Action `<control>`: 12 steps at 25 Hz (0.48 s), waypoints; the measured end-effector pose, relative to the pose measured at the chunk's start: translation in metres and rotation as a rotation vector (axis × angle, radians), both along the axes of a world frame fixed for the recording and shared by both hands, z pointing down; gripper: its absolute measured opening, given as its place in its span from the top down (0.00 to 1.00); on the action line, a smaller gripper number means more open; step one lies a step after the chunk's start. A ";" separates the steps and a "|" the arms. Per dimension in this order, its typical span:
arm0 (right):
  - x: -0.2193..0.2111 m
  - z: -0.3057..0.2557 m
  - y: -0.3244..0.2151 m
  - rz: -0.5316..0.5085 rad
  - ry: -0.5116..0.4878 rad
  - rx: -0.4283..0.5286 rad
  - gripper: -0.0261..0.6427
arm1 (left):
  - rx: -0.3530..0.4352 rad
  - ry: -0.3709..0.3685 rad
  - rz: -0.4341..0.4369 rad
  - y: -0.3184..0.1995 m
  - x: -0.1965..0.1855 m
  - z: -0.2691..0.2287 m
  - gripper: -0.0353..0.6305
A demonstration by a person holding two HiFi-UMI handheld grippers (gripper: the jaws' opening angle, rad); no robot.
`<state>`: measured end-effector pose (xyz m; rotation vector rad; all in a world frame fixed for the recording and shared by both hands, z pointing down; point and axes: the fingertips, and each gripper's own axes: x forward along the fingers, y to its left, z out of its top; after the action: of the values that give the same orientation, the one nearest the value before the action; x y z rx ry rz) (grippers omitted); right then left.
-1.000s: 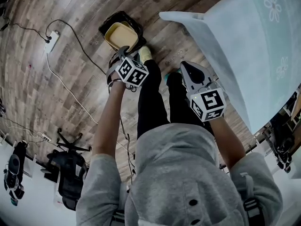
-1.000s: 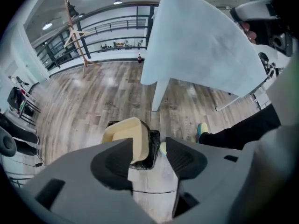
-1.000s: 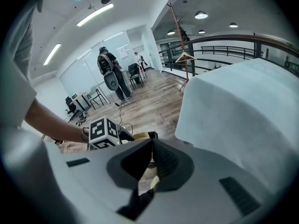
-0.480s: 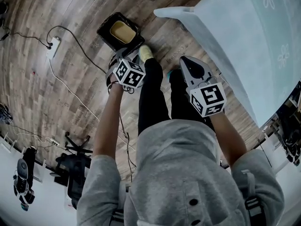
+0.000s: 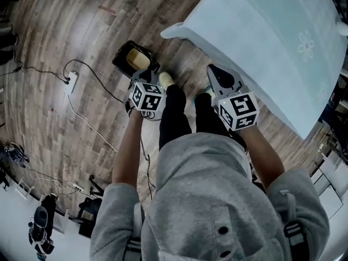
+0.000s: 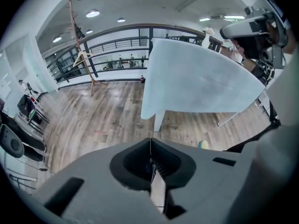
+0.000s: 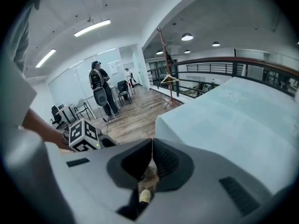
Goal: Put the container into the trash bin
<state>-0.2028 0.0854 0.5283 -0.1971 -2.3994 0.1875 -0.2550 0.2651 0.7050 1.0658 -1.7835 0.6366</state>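
The black trash bin (image 5: 120, 58) stands on the wood floor just ahead of the person's feet, with the yellowish container (image 5: 136, 60) lying inside it. My left gripper (image 5: 140, 78) hangs above the floor just this side of the bin, apart from it. Its jaws are shut with nothing between them, and they meet in a thin seam in the left gripper view (image 6: 150, 142). My right gripper (image 5: 213, 70) is held to the right near the table corner, also shut and empty (image 7: 152, 144). The left gripper's marker cube (image 7: 84, 136) shows in the right gripper view.
A table under a pale blue cloth (image 5: 272, 42) fills the upper right, its corner close to the right gripper. A power strip (image 5: 72, 82) with trailing cables lies on the floor at left. Office chairs (image 5: 89, 222) stand behind, and people (image 7: 99, 92) are far off.
Both grippers have risen away from the trash bin, which now looks smaller and farther below. The container stays in the bin. The view has swung so more of the table shows.
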 end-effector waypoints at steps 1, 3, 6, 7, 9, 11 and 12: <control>0.003 -0.010 -0.008 0.012 -0.017 0.009 0.92 | 0.006 -0.009 -0.007 -0.005 0.001 -0.010 0.91; 0.008 -0.030 -0.024 0.039 -0.054 0.025 0.92 | 0.035 -0.008 -0.027 -0.015 0.004 -0.032 0.92; 0.020 -0.061 -0.053 0.098 -0.126 0.059 0.92 | 0.119 -0.028 -0.045 -0.046 -0.001 -0.070 0.92; 0.028 -0.072 -0.065 0.124 -0.148 0.075 0.92 | 0.152 -0.047 -0.037 -0.061 -0.002 -0.085 0.92; 0.048 -0.094 -0.092 0.180 -0.187 0.103 0.92 | 0.225 -0.093 -0.005 -0.097 -0.001 -0.119 0.92; 0.071 -0.116 -0.120 0.235 -0.219 0.122 0.92 | 0.291 -0.139 0.040 -0.135 0.006 -0.159 0.92; 0.084 -0.124 -0.134 0.261 -0.231 0.133 0.92 | 0.322 -0.159 0.065 -0.154 0.013 -0.178 0.92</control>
<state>-0.1186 -0.0485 0.4038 0.1660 -2.6519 0.1297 -0.2422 0.1107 0.5273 1.3234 -2.0440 0.4941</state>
